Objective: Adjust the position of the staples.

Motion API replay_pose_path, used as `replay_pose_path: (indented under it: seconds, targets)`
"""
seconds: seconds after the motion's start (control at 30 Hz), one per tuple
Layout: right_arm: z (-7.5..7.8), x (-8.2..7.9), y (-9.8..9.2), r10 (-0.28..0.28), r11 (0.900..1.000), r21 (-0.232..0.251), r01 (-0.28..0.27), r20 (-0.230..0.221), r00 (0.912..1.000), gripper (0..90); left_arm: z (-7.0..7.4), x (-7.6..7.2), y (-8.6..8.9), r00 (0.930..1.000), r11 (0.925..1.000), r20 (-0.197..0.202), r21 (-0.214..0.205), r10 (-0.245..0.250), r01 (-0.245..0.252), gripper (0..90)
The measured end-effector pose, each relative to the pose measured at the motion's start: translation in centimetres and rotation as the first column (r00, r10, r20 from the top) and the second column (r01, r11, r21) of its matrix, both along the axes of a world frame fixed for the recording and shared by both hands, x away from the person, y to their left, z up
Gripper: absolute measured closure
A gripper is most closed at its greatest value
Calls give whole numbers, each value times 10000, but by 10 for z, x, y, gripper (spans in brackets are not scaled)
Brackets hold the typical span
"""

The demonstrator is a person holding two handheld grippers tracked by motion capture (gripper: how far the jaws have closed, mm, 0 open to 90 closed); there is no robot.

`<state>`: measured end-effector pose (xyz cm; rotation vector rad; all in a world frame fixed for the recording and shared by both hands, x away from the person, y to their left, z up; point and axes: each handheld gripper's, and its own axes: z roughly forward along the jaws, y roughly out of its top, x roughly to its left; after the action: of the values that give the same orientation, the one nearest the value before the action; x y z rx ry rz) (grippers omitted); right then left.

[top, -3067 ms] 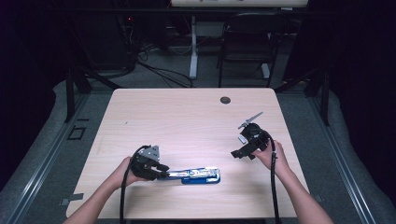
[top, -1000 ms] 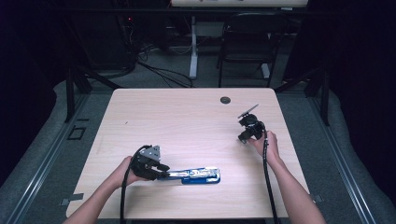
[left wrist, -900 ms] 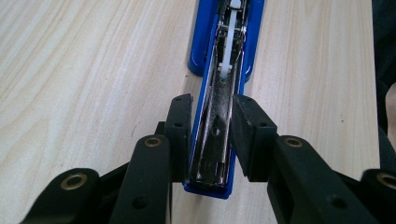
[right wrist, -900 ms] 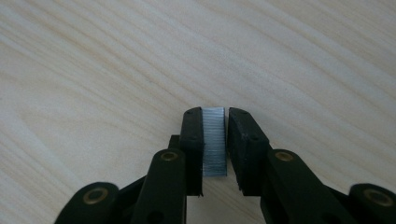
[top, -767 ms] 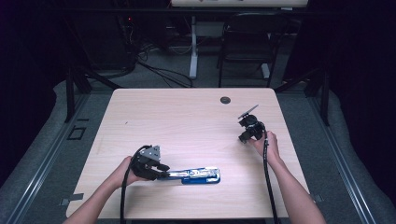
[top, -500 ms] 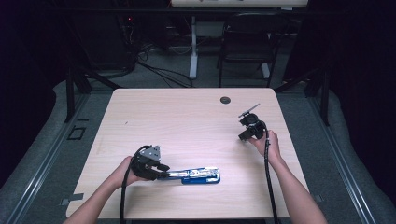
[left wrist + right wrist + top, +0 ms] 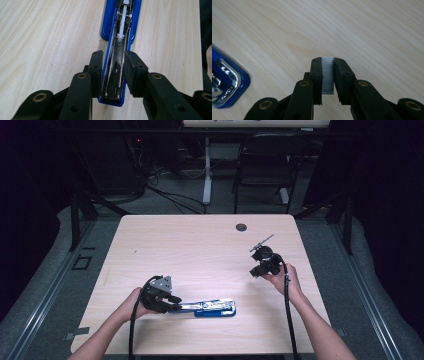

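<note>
- Stapler [image 7: 207,307], blue with a shiny metal inside, lies flat on the near part of the table [image 7: 200,245], a little left of the middle, with its long side across the table.
- Its top is open, so in the left gripper view the metal channel [image 7: 117,65] and a white piece [image 7: 123,27] inside it show from above.
- Left gripper [image 7: 113,72] is closed on the stapler: the two black pads press on the blue sides near one end, and the rest of the stapler points away from the camera.
- In the high view the left gripper [image 7: 170,302] sits at the left end of the stapler, and the left hand [image 7: 135,305] holds it low, close to the table.
- Right gripper [image 7: 327,75] holds a strip of staples [image 7: 327,75], a small silver block with fine lines, standing between the pads. The jaws are narrow and press on both sides of the strip.
- In the high view the right gripper [image 7: 262,262] is on the right part of the table, well apart from the stapler, and the right hand [image 7: 282,280] carries it above the wood.
- In the right gripper view a blue corner of the stapler [image 7: 227,85] shows at the lower left, with chrome metal in it, apart from the staples.
- A small dark round thing [image 7: 241,227] lies near the far edge of the table; I cannot tell what it is.
</note>
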<state>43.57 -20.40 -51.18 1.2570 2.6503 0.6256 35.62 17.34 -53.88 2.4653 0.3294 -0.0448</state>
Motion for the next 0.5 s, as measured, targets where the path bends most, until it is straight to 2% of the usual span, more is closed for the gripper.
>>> replay_pose_path:
  seconds: [0.13,0.2,0.27,0.3,0.4,0.43,0.5]
  targets:
    - [2,-10,6,441,9988,-218,-443,-92,9990,780,1,0,0,10000,9999,53,101,36,-36,694]
    - [3,-14,10,669,9972,-334,-672,-89,9977,780,0,0,0,10000,10000,-26,-23,0,0,695]
    - [2,-18,15,719,9973,-174,-719,-42,9974,780,1,-1,0,9999,9999,88,109,68,-69,695]
    - [2,-20,17,874,9959,-223,-876,-137,9961,780,0,0,0,10000,10000,-33,-21,-12,12,695]
    - [-4,-28,26,1090,9939,-147,-1094,-281,9936,780,0,0,0,10000,10000,27,52,15,-15,695]
    - [-5,-30,28,1269,9908,-417,-1287,-433,9910,780,0,0,1,10000,10000,16,-8,15,-15,695]
    - [-9,-34,32,1494,9863,-622,-1530,-592,9870,780,0,0,1,10000,10000,44,63,4,-5,694]
